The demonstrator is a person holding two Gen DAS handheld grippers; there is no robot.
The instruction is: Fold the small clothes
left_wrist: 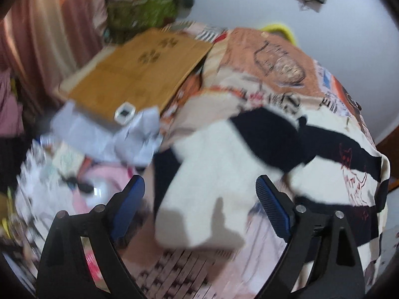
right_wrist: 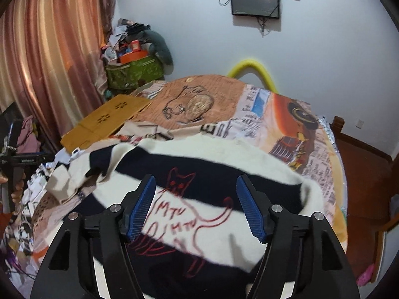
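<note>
Sweater (right_wrist: 212,174) is being left spread on the bed (right_wrist: 286,114), mid-fold by the looks. Left gripper (left_wrist: 199,199) and right gripper (right_wrist: 195,204) are both being held above it, jaws open, nothing gripped. An edge probably needs grabbing next.

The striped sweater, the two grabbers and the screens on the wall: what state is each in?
Striped sweater: lying partly folded on the bed, not gripped.
Left gripper: open, empty.
Right gripper: open, empty, above the sweater.
Wall screens: dark.
Curtain: drawn.
</note>
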